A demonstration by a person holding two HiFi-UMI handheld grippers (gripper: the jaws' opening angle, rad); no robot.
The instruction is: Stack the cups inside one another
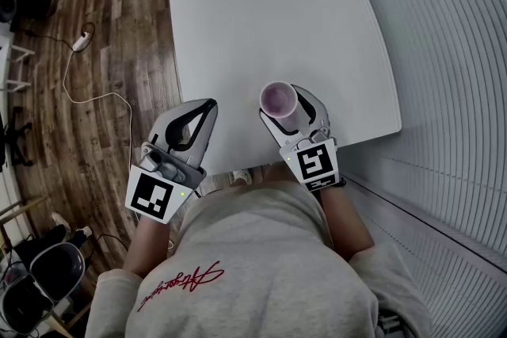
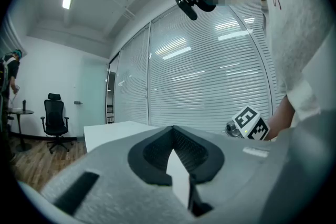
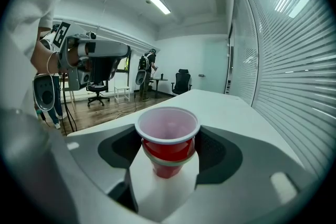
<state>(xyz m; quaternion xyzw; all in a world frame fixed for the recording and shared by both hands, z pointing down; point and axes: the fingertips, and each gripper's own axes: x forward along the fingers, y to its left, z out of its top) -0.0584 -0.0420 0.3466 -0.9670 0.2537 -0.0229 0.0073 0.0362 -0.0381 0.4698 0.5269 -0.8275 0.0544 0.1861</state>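
At the counter's (image 1: 277, 12) 6 o'clock edge in the head view: right gripper (image 1: 287, 108) fingers pinching the red cups (image 3: 168, 140), one nested in the other, mouth up. Can't tell if the base touches the counter. Left gripper (image 1: 209, 104) sits at 9 o'clock of the cups, near the counter's 7 o'clock corner. Its fingers are pressed together at the tips, nothing between.
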